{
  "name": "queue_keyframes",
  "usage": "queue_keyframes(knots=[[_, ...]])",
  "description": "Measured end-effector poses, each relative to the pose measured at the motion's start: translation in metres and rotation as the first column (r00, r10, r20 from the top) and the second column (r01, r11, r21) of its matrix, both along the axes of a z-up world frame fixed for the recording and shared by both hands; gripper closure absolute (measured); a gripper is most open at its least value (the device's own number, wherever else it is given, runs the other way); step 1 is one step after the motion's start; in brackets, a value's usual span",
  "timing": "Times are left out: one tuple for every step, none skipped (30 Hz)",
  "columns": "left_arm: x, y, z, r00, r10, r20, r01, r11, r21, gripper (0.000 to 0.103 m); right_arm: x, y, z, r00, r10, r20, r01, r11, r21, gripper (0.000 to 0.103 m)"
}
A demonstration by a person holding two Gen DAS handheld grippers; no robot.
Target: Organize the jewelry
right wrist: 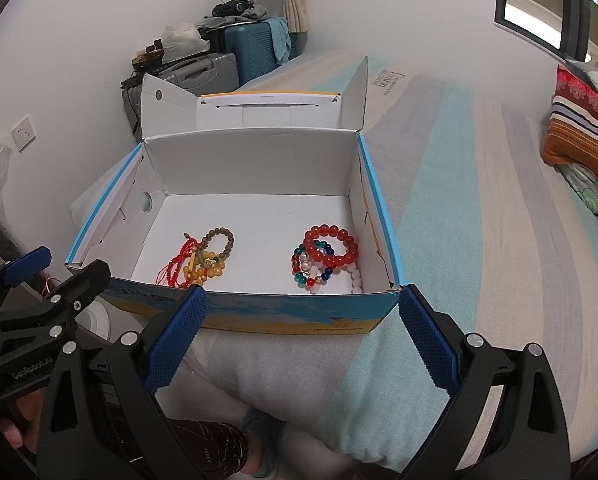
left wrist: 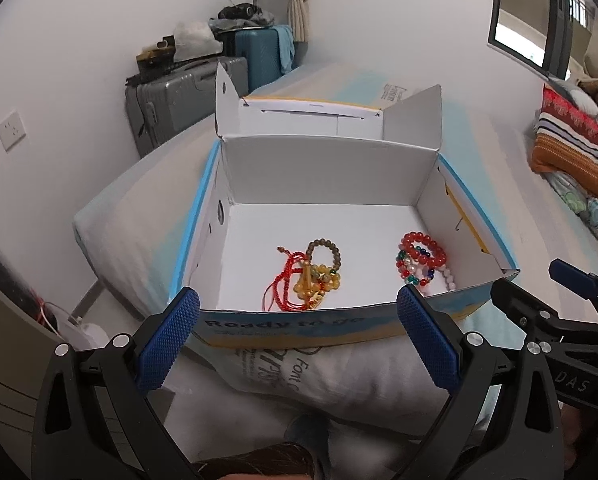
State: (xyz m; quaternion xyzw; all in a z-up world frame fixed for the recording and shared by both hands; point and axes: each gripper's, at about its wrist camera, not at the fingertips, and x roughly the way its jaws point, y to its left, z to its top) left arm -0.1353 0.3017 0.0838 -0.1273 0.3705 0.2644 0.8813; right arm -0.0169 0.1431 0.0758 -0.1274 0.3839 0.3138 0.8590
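Note:
An open white-lined cardboard box [left wrist: 415,320] [right wrist: 283,314] with blue and yellow sides sits on a bed. Inside, on the left, lies a pile of jewelry: a red cord bracelet [left wrist: 285,286] [right wrist: 179,262], yellow beads [left wrist: 319,282] [right wrist: 205,268] and a brown bead bracelet [left wrist: 326,250] [right wrist: 221,242]. On the right lie a red bead bracelet [left wrist: 421,250] [right wrist: 333,246], a multicoloured one [left wrist: 413,274] [right wrist: 311,274] and a pale one [right wrist: 356,280]. My left gripper [left wrist: 298,334] and right gripper [right wrist: 301,330] both hover open just before the box's near wall, holding nothing.
The box's lid [left wrist: 307,114] [right wrist: 259,110] stands open at the back. Suitcases [left wrist: 179,96] [right wrist: 255,46] stand by the far wall. A striped pillow [left wrist: 571,144] [right wrist: 583,136] lies at the right on the striped bedsheet [right wrist: 479,208]. A person's sleeve [right wrist: 215,450] shows below.

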Motion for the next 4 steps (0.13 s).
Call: queue_keyframes(knots=[[-0.0002,0.0003,-0.0001,1.000,0.001,-0.001,-0.001,1.000,0.003,0.006,-0.0010,0.0012,0.0006,1.000,0.000,0.001,0.000,1.000,-0.002,0.011],[-0.0002,0.0006,-0.0004,1.000,0.003,-0.002,-0.003,1.000,0.002,0.006,-0.0008,0.0012,0.0006,1.000,0.001,0.003,-0.001,1.000,-0.004,0.011],[-0.0006,0.0009,-0.0007,1.000,0.003,-0.002,-0.003,1.000,-0.001,0.006,-0.0011,0.0016,0.0007,1.000,0.001,0.003,-0.001,1.000,-0.003,0.011],[-0.0005,0.0017,-0.0010,1.000,0.003,-0.003,-0.003,1.000,-0.008,0.006,-0.0007,0.0014,0.0006,1.000,0.001,0.002,-0.001,1.000,-0.003,0.011]])
